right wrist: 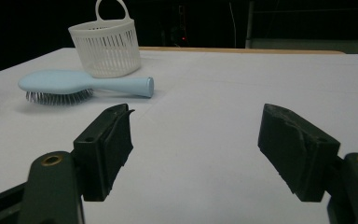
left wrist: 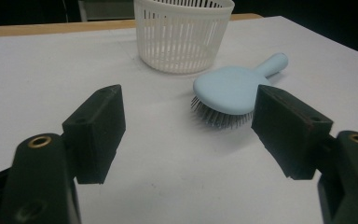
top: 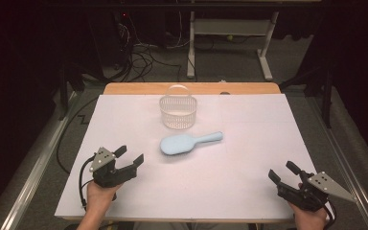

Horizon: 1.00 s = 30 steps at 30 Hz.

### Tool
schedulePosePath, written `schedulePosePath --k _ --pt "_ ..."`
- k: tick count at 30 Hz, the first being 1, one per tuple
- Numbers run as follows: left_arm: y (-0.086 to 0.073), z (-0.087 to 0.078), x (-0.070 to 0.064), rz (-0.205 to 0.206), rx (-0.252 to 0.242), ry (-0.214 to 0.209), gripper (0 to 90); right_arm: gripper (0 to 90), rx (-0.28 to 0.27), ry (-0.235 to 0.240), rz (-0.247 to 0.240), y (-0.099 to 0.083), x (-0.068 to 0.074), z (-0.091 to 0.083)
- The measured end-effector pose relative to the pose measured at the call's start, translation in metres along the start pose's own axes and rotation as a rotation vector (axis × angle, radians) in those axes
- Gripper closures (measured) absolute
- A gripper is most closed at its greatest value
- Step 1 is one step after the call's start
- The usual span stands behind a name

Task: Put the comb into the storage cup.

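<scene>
Hairbrush (top: 188, 143) lies bristles down near the middle of your white table (top: 249, 158), its handle pointing to your right, just in front of the white slatted basket (top: 178, 112) and apart from it. Your left gripper (top: 128, 157) rests at the near left with its jaws spread wide and nothing between them, aimed toward the brush. Your right gripper (top: 282, 171) sits at the near right, jaws equally wide and empty, well apart from the brush.

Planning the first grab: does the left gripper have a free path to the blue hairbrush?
Probably yes. The left gripper is open and faces the hairbrush, with only bare white table cover between them. The basket stands behind the brush, out of the way.
</scene>
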<state>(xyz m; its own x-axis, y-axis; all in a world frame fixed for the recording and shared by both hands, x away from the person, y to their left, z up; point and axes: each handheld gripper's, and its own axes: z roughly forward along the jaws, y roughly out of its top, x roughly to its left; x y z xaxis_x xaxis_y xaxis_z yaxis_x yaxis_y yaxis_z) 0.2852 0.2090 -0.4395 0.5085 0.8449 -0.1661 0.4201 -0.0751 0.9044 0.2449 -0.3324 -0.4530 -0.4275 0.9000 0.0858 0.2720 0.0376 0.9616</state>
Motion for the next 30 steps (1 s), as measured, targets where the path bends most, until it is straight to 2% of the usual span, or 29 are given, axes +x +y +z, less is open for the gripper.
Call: schedulePosePath --k 23,30 --pt "0.016 0.023 -0.017 0.009 0.011 -0.05 25.2 26.4 -0.001 0.011 -0.001 0.0 0.0 0.0" --pt "0.022 0.03 -0.024 0.024 0.012 -0.063 25.3 26.4 -0.003 0.013 0.0 0.0 0.0 0.0"
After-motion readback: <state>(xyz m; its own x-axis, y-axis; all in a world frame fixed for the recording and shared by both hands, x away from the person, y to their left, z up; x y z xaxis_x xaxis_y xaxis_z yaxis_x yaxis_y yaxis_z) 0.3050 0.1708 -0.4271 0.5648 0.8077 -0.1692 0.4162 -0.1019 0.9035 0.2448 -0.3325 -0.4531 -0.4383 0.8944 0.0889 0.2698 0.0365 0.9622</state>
